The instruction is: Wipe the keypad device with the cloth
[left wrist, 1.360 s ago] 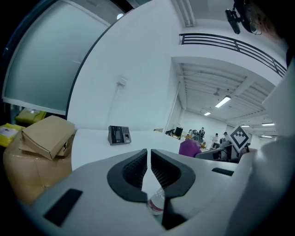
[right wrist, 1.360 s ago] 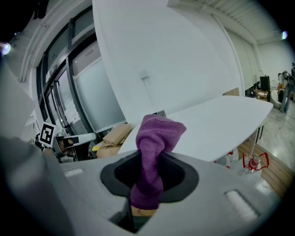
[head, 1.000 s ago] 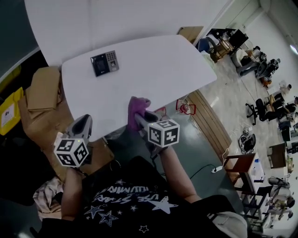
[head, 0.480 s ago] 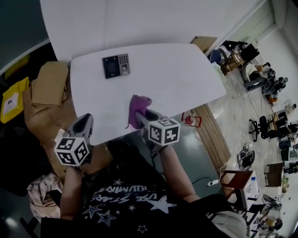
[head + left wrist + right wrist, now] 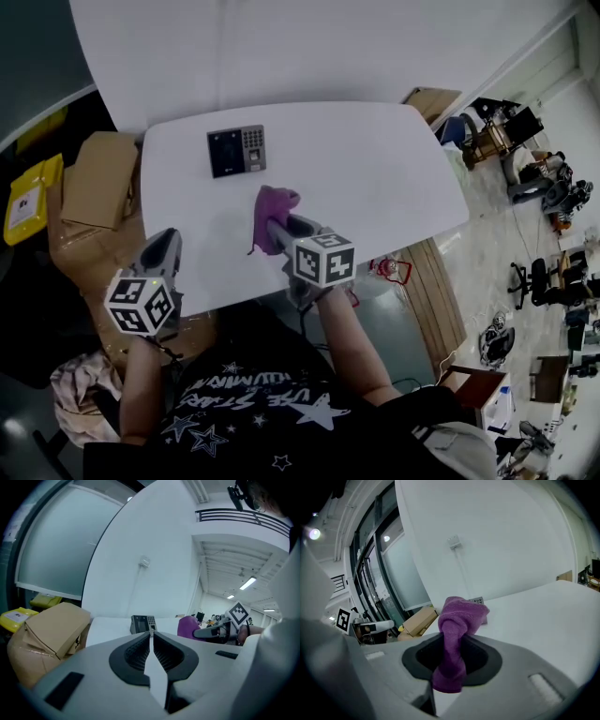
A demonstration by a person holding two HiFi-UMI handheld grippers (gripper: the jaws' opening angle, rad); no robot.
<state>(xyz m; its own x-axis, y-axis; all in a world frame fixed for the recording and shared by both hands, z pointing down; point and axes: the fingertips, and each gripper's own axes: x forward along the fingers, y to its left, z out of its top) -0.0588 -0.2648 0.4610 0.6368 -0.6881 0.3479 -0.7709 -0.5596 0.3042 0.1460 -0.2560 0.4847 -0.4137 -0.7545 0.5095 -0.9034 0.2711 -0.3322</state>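
The keypad device (image 5: 236,150), a dark flat box with a screen and number keys, lies at the far left of the white table (image 5: 375,178). It also shows ahead in the left gripper view as the keypad device (image 5: 143,623), and its keys peek out behind the cloth (image 5: 457,634) in the right gripper view. My right gripper (image 5: 274,230) is shut on the purple cloth (image 5: 269,214), held over the table short of the device. My left gripper (image 5: 167,246) is shut and empty at the table's near left edge.
Cardboard boxes (image 5: 98,178) stand on the floor left of the table, with a yellow bin (image 5: 26,199) beyond them. A white wall (image 5: 281,47) rises behind the table. Chairs and equipment (image 5: 544,178) crowd the floor at far right.
The view has shifted, so the table and keypad device sit lower and nearer in frame. My right gripper with the cloth now sits slightly closer to the device. The left gripper holds its place.
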